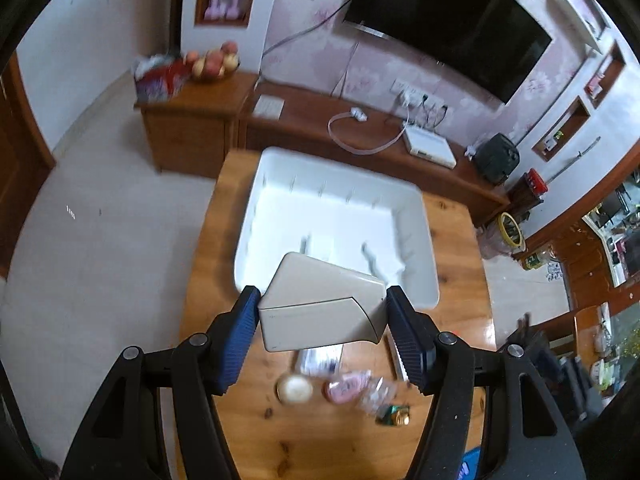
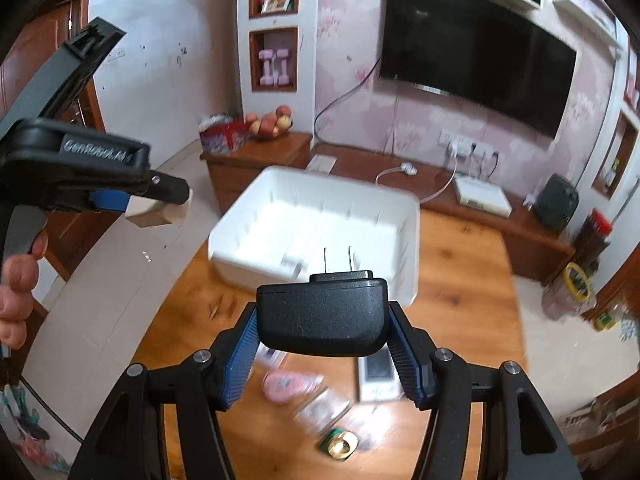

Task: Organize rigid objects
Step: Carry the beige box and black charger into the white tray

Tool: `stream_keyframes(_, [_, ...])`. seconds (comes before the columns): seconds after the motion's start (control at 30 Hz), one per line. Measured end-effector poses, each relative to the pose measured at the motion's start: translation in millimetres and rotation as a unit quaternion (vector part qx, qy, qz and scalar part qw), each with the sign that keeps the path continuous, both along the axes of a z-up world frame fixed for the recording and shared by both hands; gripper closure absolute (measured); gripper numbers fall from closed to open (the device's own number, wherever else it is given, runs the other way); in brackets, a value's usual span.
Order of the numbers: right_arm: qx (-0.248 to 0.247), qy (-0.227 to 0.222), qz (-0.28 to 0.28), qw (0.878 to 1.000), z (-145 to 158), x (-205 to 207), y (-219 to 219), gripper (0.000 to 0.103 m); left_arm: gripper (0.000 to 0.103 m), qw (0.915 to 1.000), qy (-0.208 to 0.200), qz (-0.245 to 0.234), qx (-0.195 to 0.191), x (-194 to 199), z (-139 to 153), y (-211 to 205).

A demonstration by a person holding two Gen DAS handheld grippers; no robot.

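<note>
The left gripper [image 1: 322, 328] was clamped on a beige box [image 1: 320, 306], its blue pads [image 1: 240, 336] pressed to the box's two sides, holding it in the air above the near edge of the white tray [image 1: 416, 216]. The right gripper [image 2: 322, 340] was closed on a black adapter [image 2: 322, 316], gripped by its sides with the two metal prongs [image 2: 338, 260] pointing away from the camera toward the tray [image 2: 408, 232].

The tray sat on the wooden table [image 1: 456, 248], toward its far end. In the right wrist view the left gripper [image 2: 160, 204] appeared at the left, above the floor beside the table, with the box [image 2: 156, 212] between its fingers and the person's hand [image 2: 16, 296] on the handle.

On the table [image 2: 460, 280] under the grippers lay several small things, blurred: a round white jar [image 1: 295, 389], a pink item [image 1: 346, 386], a clear packet [image 1: 376, 394], a green and gold piece [image 1: 396, 416] and a white device [image 2: 378, 376] just right of the adapter. Behind the table stood a low wooden cabinet [image 1: 304, 120] under a wall television [image 1: 448, 20].
</note>
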State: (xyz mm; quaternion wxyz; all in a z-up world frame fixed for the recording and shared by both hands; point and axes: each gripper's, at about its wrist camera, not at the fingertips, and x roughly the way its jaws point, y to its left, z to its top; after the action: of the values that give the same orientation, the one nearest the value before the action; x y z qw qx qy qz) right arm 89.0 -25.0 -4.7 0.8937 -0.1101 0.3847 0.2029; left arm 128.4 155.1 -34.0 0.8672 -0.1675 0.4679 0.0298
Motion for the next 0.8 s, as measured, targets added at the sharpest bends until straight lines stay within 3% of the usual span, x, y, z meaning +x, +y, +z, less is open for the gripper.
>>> stream_keyframes(0.23, [0.002, -0.018, 0.004, 1.000, 52, 61, 5, 0.042, 0.036, 0.9991, -0.005, -0.013, 0.041, 46, 10, 1])
stream_keyframes(0.4, [0.003, -0.012, -0.009, 1.000, 58, 115, 16, 0.041, 0.036, 0.9976, 0.008, -0.017, 0.066, 84, -13, 6])
stream_keyframes(0.57, [0.004, 0.040, -0.021, 0.999, 23, 173, 28, 0.041, 0.036, 0.9976, 0.038, -0.022, 0.055, 127, -60, 11])
stream_keyframes(0.8, [-0.025, 0.128, -0.047, 0.990, -71, 241, 41, 0.041, 0.036, 0.9946, 0.069, -0.033, 0.070, 176, -122, 7])
